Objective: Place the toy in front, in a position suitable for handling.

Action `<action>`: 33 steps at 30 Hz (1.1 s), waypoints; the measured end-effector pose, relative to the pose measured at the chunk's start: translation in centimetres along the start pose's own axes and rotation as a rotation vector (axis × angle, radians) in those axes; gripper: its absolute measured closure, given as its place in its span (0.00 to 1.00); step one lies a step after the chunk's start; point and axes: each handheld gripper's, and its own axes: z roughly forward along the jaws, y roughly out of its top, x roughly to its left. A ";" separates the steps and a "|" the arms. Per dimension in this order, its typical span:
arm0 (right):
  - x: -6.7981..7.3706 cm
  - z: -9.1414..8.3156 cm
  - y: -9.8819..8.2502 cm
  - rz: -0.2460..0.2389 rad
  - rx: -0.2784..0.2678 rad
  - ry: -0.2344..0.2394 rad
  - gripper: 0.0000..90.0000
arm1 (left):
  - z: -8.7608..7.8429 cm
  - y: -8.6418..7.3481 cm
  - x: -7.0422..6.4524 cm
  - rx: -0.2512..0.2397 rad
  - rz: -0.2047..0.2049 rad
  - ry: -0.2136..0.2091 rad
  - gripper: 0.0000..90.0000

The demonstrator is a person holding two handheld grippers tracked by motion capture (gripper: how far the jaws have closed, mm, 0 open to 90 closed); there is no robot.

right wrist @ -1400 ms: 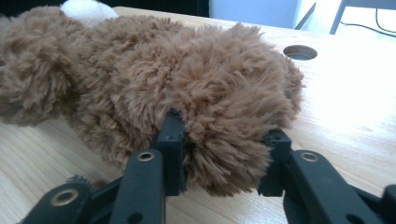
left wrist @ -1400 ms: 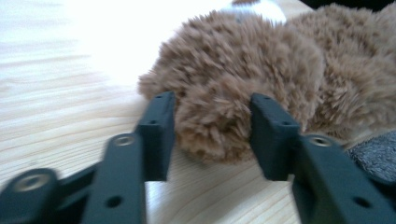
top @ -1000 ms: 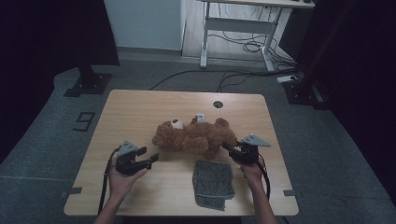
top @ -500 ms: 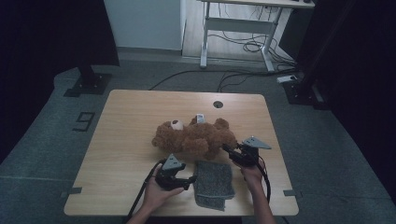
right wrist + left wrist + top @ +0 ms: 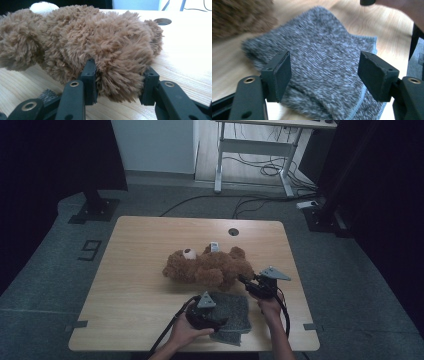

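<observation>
A: Status on the 2 grippers?

B: Right gripper [image 5: 248, 283] is clamped on the teddy bear [image 5: 210, 267]. In the right gripper view both pads press into one brown plush limb [image 5: 120, 75], fur bulging between them.

A: Where's the bear on the tabletop [image 5: 150, 250]?

B: Lying on its side around the middle, a bit toward the right edge. Head points to the left edge, white muzzle [image 5: 188, 252] up. A small white tag [image 5: 214, 247] sits at its far side.

A: Left gripper?

B: Left gripper [image 5: 212, 317] hangs over the grey cloth [image 5: 235, 312] near the front edge, right of centre. Jaws are wide apart and have just been opening. In the left gripper view the cloth [image 5: 322, 62] lies flat below and between the pads; neither pad presses on it.

A: Cloth condition?

B: Fuzzy grey knit, folded, stitched hem along one side. Its far edge lies just beside the bear, close under the gripped limb; can't tell if they touch.

A: Hands?

B: Both forearms come in over the front edge. The grippers are near each other, left one closer to the front edge, cables trailing back off the tabletop.
</observation>
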 end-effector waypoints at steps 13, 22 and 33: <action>-0.1 0.0 -0.1 0.014 -0.001 0.000 0.63 | 1.5 -0.6 -1.0 0.050 0.023 0.021 0.23; -0.1 0.0 -0.2 0.017 -0.002 -0.001 0.63 | 1.8 -1.2 -1.5 0.050 0.075 0.080 0.27; -0.1 0.0 -0.2 0.015 -0.003 -0.002 0.63 | 1.4 -1.4 -1.4 0.042 0.085 0.132 0.47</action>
